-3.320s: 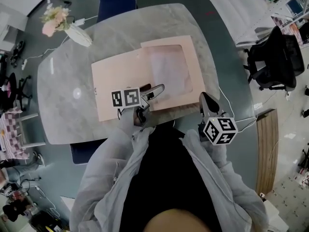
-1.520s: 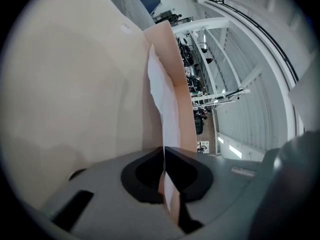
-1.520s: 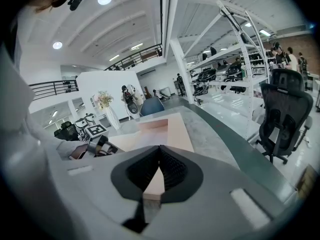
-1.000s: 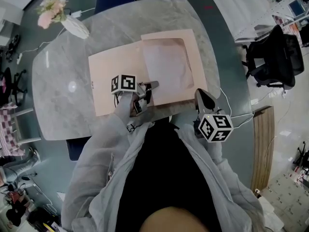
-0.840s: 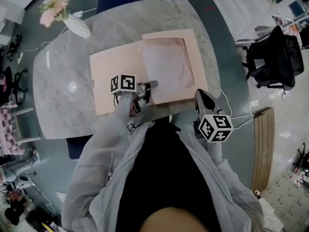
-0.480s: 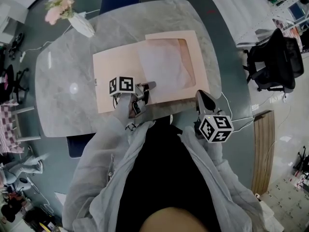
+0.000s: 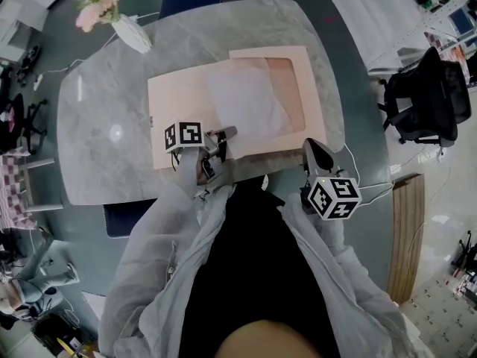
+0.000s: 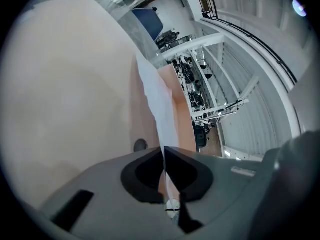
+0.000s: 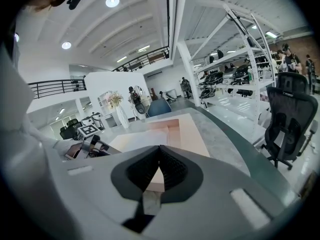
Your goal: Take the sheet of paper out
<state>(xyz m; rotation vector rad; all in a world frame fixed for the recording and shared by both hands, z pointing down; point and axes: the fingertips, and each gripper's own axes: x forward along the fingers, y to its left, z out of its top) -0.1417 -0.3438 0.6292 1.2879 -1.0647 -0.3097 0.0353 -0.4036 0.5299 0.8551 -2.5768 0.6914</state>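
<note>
Down at the lower middle of the head view, the left tongs [image 7: 226, 134] are clenched on the near edge of the sheet of paper [image 7: 238, 99]. Only the left gripper view shows that pinch. The right tongs [image 7: 311, 148] are closed on nothing, lower right, beside the pink folder [image 7: 175, 114] on the tabletop [image 7: 104, 103]. Can't tell whether the sheet's far side is under the window flap.
</note>
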